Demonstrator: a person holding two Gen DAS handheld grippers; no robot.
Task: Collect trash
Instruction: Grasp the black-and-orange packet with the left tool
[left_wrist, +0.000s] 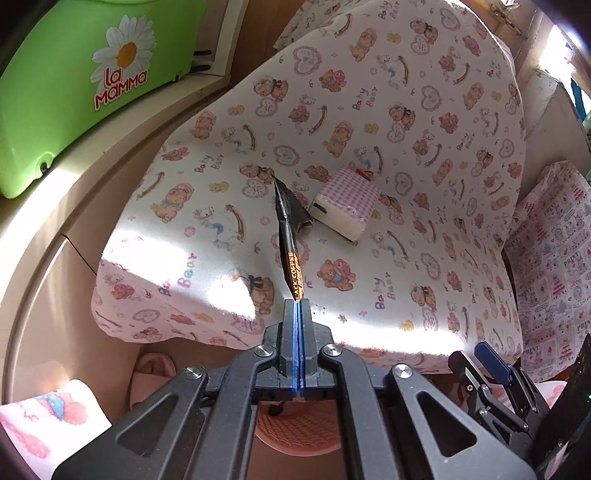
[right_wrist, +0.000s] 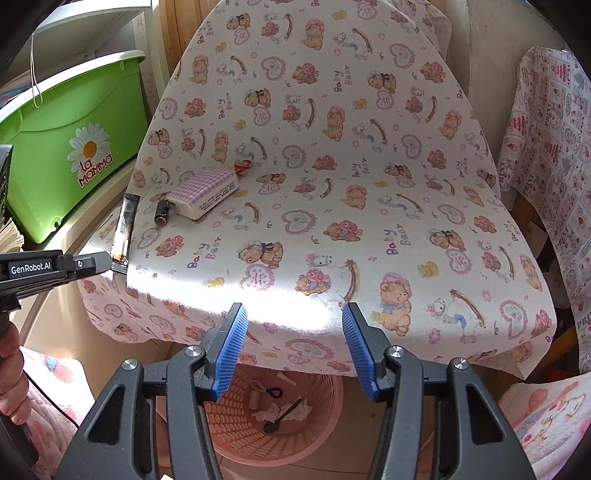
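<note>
Left wrist view: the left gripper (left_wrist: 297, 306) is squeezed tight on the bottom end of a black coffee packet (left_wrist: 291, 254). The packet sticks up and away from the fingertips, over a table cloth (left_wrist: 369, 110) with little bears on it. Just past the packet's far end lie a small dark wrapper (left_wrist: 297, 210) and, to its right, a tissue pack (left_wrist: 347, 205) with pink checks. Under the gripper, a bit of a pink basket (left_wrist: 295, 432) shows.

Right wrist view: the right gripper (right_wrist: 295, 347) has its blue pads (right_wrist: 231, 354) wide apart with nothing between them. Right below it stands the pink basket (right_wrist: 236, 443) with crumpled paper (right_wrist: 284, 410) and a black spoon (right_wrist: 280, 415) inside. Far to the left, the left gripper (right_wrist: 107, 263) pinches the coffee packet (right_wrist: 123, 236) at the cloth's (right_wrist: 369, 184) edge. Behind it sits a green box (right_wrist: 74, 147).
</note>
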